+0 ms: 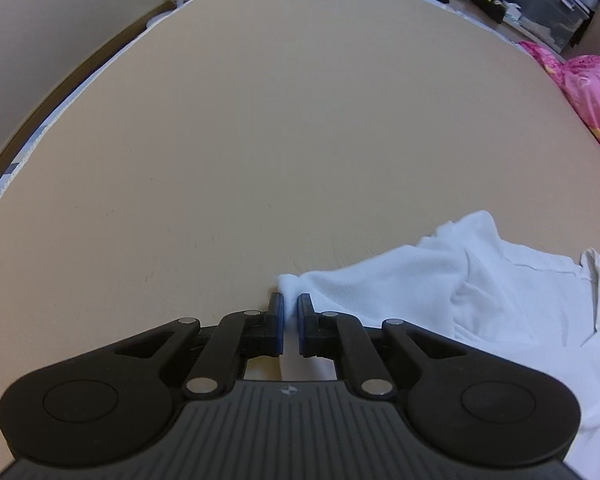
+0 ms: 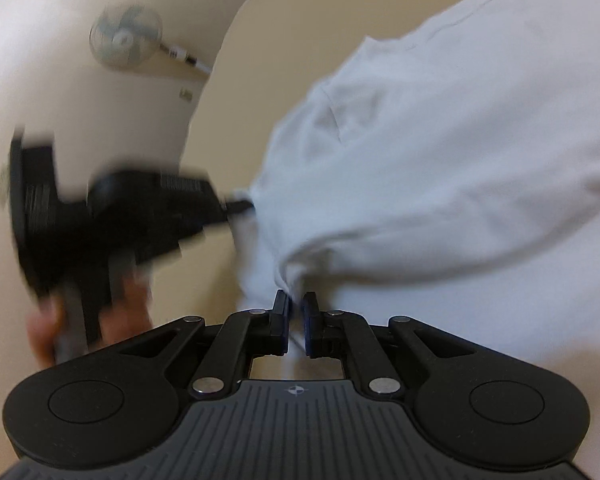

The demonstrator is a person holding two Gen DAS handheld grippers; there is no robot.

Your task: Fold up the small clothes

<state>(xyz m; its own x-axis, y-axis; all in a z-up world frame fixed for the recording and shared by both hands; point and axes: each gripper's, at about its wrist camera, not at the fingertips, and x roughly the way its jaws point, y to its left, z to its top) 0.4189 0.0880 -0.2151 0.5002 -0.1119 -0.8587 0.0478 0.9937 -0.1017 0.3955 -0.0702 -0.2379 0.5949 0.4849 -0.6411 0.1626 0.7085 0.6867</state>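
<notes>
Your left gripper (image 1: 291,306) is clamped on an outer tip of the white garment (image 1: 480,296), which lies on the beige worktop (image 1: 260,140) and spreads away to the gripper's right. A thin fold of cloth sits between the blue pads (image 1: 279,328); the jaws stand nearly together.

Your right gripper (image 2: 296,306) is likewise closed on a bunched fold of the same garment (image 2: 440,160), which rises ahead of it and to its right in broad folds.

In the right wrist view, the left gripper (image 2: 242,205) appears at left, heavily blurred, its tip touching the garment's edge. The hand (image 2: 100,320) holding it is a smear; fingers cannot be made out.

The garment runs past the frame edge in both views. A pink cloth (image 1: 588,92) is cut off at the left view's right border. A fan (image 2: 124,38) is blurred.
</notes>
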